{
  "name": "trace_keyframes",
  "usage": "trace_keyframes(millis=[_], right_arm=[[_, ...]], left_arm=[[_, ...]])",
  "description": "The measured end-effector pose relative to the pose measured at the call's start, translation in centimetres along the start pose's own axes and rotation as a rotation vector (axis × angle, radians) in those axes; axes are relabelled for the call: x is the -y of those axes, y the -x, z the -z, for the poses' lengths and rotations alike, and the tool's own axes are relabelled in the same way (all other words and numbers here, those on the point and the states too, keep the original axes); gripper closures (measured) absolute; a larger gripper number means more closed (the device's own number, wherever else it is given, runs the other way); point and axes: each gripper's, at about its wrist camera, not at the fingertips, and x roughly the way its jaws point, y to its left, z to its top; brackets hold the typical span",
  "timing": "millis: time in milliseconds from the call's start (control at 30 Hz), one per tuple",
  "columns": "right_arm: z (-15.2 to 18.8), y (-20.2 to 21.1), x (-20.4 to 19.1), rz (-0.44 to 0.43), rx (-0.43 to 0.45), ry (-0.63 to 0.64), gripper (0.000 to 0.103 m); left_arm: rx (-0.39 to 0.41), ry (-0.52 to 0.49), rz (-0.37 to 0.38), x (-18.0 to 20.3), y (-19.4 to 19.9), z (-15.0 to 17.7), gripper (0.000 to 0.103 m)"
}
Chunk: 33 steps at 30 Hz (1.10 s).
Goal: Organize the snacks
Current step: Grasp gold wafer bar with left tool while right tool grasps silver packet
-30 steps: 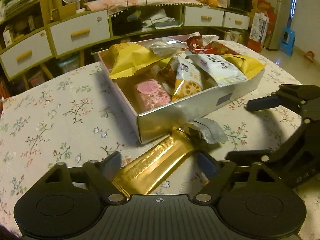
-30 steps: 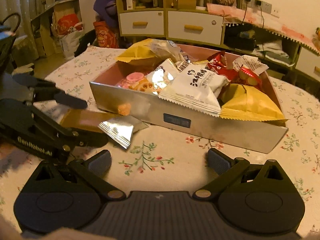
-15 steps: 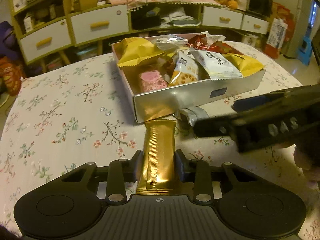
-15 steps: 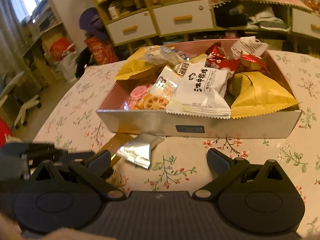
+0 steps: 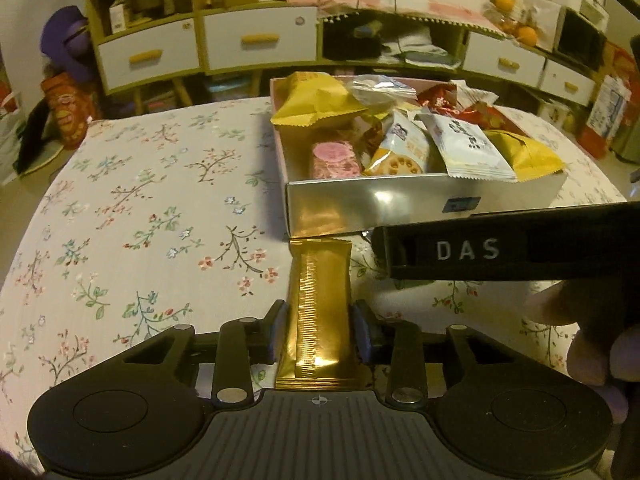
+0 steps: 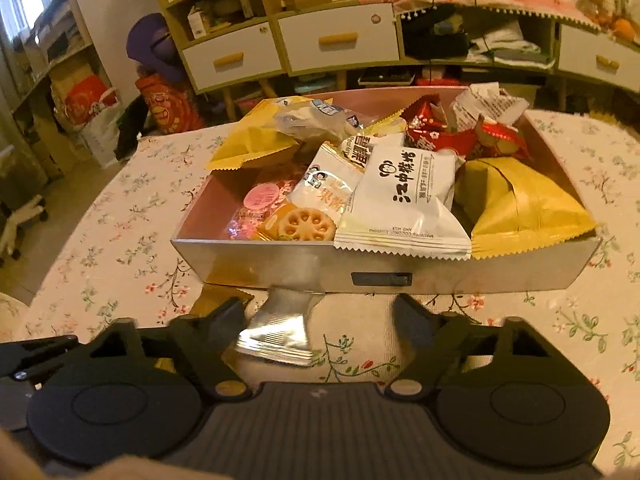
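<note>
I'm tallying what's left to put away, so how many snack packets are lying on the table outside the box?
2: a long gold foil packet clamped between the left gripper's fingers, and a silver foil packet lying before the silver box. The box may hide others.

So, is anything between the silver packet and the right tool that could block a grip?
Nothing visible does. The silver packet lies between the fingers of the right tool, whose jaws have just been closing, not yet touching it.

Shelving [image 5: 256,40] with white drawers [image 6: 340,40]; warm light
</note>
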Motion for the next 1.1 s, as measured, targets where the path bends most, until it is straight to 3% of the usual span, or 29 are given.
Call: trace_keyframes(millis=[167,267,667,1100], right_arm=[[0.3,0.0,-0.3,0.036,0.005,0.064,0.061],[0.2,0.2,-0.1,0.008,-0.005,0.076,0.075],[0.9,1.7,0.9,-0.041,-0.036,0.106,0.082],[1.3,3.6,4.8,-0.050,-0.072,0.008,0.084]], left_arm=[[0.009,0.008,-0.026,0.4,0.0,0.2,0.068],[0.010,0.018,-0.038,0.6,0.1,0.2,0.069],[0.000,0.064,-0.069,1.3,0.6,0.6,0.076],[-0.056,0.206,-0.006,0.9,1.6,0.6,0.077]])
